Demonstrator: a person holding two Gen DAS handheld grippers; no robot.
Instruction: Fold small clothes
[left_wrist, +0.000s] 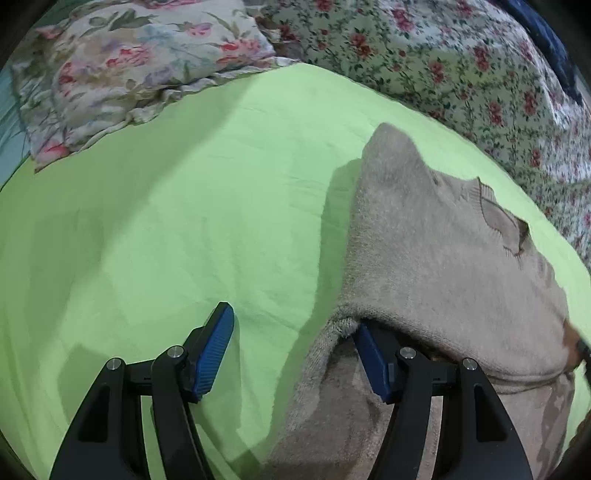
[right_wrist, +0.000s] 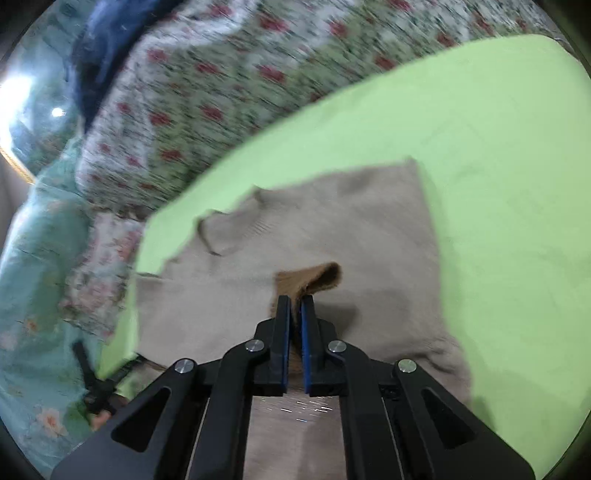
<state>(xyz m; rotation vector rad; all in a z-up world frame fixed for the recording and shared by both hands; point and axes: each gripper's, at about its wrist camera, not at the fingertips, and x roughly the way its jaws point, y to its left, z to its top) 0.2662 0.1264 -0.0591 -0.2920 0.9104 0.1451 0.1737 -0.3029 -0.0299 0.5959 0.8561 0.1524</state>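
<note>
Right claw (right_wrist: 295, 301) is clamped tight, blue pads pinching a brown fold (right_wrist: 314, 277) of knit that puckers up just past the tips. That fold belongs to the beige sweater (right_wrist: 332, 221), which spreads ahead of and beneath the claw, flat on the green sheet (right_wrist: 498, 184). Off to the claw's left the sweater's edge runs ragged, with a flap turned up near the neckline. Beyond the sheet, up and left, a floral quilt (right_wrist: 203, 110) blurs past, and a dark blue cloth (right_wrist: 107, 48) lies on top of it.

Over to the left claw (left_wrist: 295, 332): jaws stand wide apart, nothing pinched. Its left finger (left_wrist: 214, 350) hangs over bare sheet (left_wrist: 184, 221). Its right finger (left_wrist: 373, 358) is tucked under the lifted hem of the sweater (left_wrist: 443, 240), the knit draping over the tip; whether the pad touches the cloth I cannot tell. From there the sweater stretches away ahead and to the right, one corner peaking up, the ribbed collar (left_wrist: 502, 221) showing farther out. Far beyond, to the left, a floral pillow (left_wrist: 140, 55); to the right, the rose-print quilt (left_wrist: 443, 74).
</note>
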